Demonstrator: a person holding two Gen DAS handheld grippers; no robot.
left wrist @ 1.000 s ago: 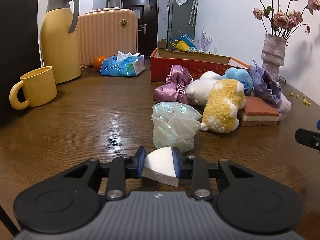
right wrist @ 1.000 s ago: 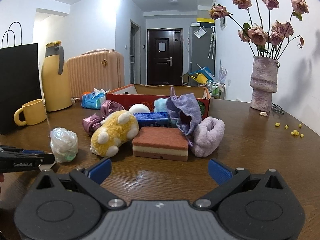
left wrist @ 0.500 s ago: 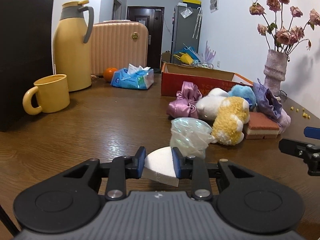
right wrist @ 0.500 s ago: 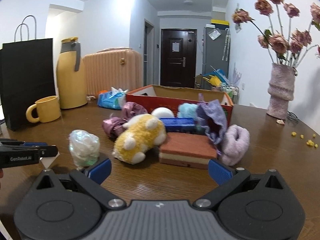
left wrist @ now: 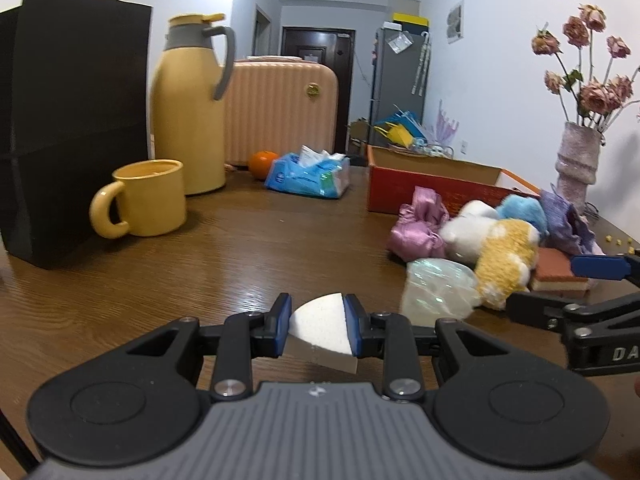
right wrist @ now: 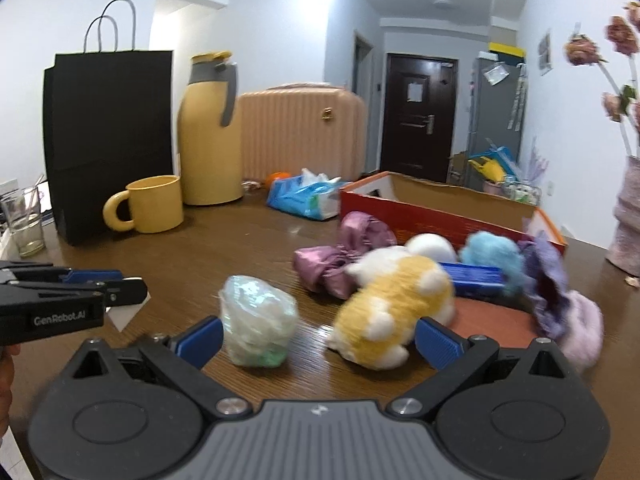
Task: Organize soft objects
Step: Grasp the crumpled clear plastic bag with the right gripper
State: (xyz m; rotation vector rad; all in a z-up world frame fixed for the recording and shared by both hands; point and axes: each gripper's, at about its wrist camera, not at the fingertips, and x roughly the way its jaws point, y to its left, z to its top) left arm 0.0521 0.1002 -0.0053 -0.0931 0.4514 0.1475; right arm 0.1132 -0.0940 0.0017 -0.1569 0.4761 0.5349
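The yellow plush (right wrist: 394, 312) is motion-blurred; the orange sponge (right wrist: 488, 320) sits mostly hidden behind it; the vase (right wrist: 628, 224) is cut off by the frame edge.

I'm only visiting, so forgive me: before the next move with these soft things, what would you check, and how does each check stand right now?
1. Left tool has a firm hold on the white sponge: ok, pinched between both pads.
2. Right tool is free to pick something: ok, wide open, nothing held.
3. Plastic bundle within the right tool's gap: ok, just ahead, near the left pad.
4. Yellow plush toy is out of the way: not ok, it also sits between the pads.
5. Red box has room: cannot tell, its inside is hidden.
6. The two tools are apart: ok.
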